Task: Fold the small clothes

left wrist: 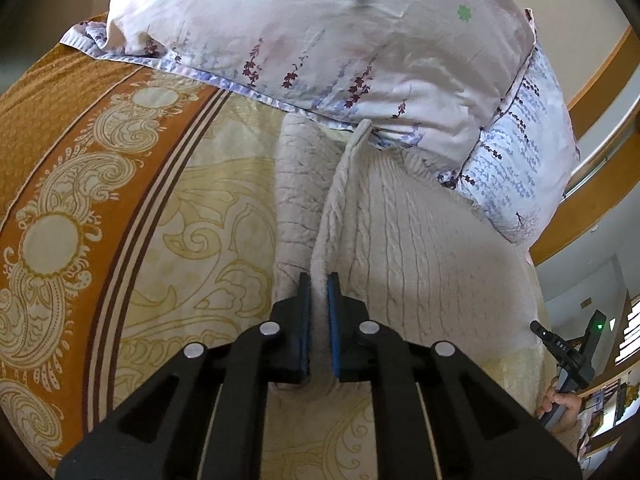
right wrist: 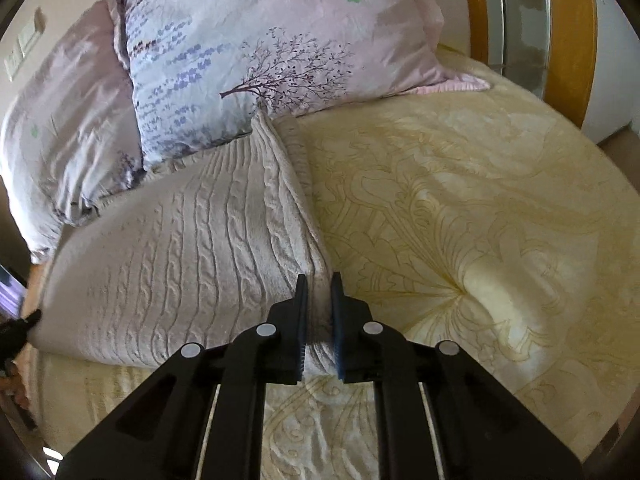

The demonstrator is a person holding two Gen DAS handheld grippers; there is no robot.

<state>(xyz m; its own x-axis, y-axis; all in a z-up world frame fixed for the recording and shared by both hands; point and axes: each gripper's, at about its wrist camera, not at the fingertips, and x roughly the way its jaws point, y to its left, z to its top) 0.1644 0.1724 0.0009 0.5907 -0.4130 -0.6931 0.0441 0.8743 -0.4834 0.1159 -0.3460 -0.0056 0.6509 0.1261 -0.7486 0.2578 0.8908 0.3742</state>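
A cream cable-knit sweater (left wrist: pixel 404 240) lies spread on the bed, its far edge under the pillows. My left gripper (left wrist: pixel 319 284) is shut on a raised fold along the sweater's left edge, and a ridge of knit runs from the jaws toward the pillows. In the right wrist view the same sweater (right wrist: pixel 180 248) fills the left half. My right gripper (right wrist: pixel 319 284) is shut on the sweater's right edge, pinching a fold between its blue pads. The right gripper's handle and the hand holding it (left wrist: pixel 560 384) show at the far right of the left wrist view.
A pale yellow patterned bedspread (right wrist: pixel 460 220) with an orange paisley border (left wrist: pixel 60 184) covers the bed. Floral pillows (left wrist: pixel 312 32) (right wrist: pixel 256 48) lean at the head of the bed, overlapping the sweater's far edge. A wooden headboard (right wrist: pixel 572 32) curves behind.
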